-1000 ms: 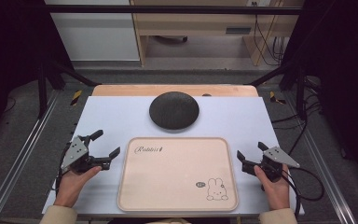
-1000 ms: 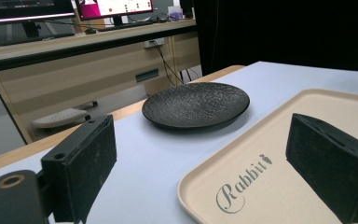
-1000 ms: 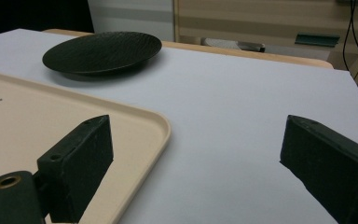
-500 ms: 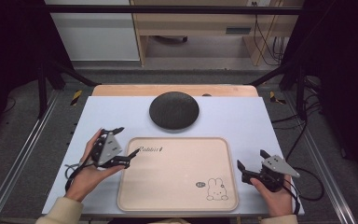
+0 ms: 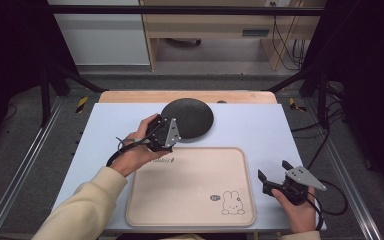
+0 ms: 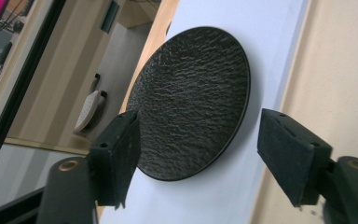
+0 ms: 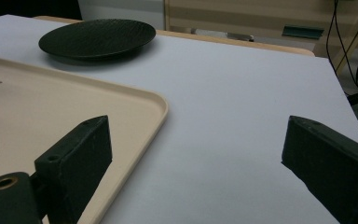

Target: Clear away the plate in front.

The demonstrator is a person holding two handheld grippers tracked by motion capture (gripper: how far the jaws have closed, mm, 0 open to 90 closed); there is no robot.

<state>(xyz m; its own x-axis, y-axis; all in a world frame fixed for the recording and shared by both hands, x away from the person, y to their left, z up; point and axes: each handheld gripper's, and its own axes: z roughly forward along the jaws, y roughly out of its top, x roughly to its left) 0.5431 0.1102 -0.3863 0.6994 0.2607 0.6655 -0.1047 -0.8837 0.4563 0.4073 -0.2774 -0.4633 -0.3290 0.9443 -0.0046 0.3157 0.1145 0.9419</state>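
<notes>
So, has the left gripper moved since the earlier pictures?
Yes. The left gripper has gone forward and to the right, from beside the tray's left edge up to the near rim of the black plate.

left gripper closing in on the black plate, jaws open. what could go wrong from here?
1. The black plate looks shallow and lies flat on the table. The left gripper may struggle to get a jaw under the rim and could push the plate away instead.
2. The plate sits close to the table's far edge, so a push might send it off.
3. The tray lies just beside the plate; a jaw may catch its rim.
</notes>
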